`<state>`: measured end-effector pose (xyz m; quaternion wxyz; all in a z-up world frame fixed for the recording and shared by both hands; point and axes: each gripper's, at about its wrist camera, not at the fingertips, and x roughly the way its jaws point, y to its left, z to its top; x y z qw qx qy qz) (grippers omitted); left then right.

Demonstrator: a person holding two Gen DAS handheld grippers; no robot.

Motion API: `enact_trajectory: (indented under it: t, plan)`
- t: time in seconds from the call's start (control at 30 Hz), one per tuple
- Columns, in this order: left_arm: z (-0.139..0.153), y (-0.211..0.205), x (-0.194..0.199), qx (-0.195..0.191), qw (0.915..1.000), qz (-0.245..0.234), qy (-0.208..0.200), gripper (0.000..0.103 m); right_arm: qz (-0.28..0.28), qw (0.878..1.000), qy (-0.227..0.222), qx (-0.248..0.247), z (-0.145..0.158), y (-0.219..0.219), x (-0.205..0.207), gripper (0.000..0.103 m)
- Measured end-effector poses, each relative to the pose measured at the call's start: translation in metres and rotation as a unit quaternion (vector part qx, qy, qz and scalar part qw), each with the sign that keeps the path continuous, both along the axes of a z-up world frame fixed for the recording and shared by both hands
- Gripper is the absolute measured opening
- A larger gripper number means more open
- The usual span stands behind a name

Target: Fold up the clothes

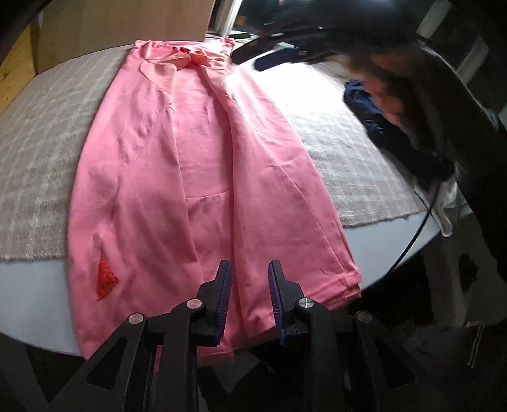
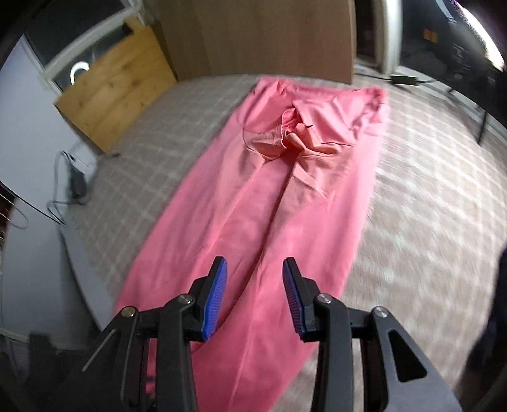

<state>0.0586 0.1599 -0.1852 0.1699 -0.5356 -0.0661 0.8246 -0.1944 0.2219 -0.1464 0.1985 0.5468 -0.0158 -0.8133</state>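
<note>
Left wrist view: a pink garment (image 1: 202,164) is laid lengthwise on a grey checked blanket (image 1: 41,133) over a white tabletop (image 1: 28,294), its side panels folded toward the middle and its near hem hanging past the table edge. A red patch (image 1: 106,277) is seen at the near left. The left gripper (image 1: 248,272) is held spread above the hem, nothing between its blue pads. A dark blue cloth (image 1: 364,107) and a blurred dark shape (image 1: 443,111) are seen at the right; a cardboard box (image 1: 126,22) stands behind.

Right wrist view: the same garment (image 2: 285,196) is shown, bunched near its far end. The right gripper (image 2: 255,275) is held spread and empty above the near end. A wooden panel (image 2: 114,95) and a cabled power adapter (image 2: 77,180) lie to the left.
</note>
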Motion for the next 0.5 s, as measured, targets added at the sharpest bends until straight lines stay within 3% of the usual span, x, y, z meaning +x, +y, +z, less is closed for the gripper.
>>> enact_trajectory:
  t: [0.3, 0.4, 0.43, 0.5]
  plan:
    - [-0.011, 0.015, 0.001, -0.015, 0.9995, 0.025, -0.01, 0.022, 0.033, 0.997, -0.069, 0.019, -0.04, -0.016, -0.026, 0.036]
    - [-0.011, 0.019, 0.0, -0.027, 0.9995, 0.018, -0.005, 0.017, 0.045, 0.996, -0.072, 0.04, -0.049, -0.02, -0.024, 0.022]
    - [-0.011, 0.02, 0.0, -0.032, 0.9994, 0.015, -0.003, 0.008, 0.047, 0.996, -0.066, 0.042, -0.049, -0.021, -0.023, 0.018]
    - [-0.011, 0.02, 0.0, -0.025, 0.9996, 0.009, -0.004, 0.002, 0.054, 0.996, -0.056, 0.039, -0.048, -0.021, -0.021, 0.009]
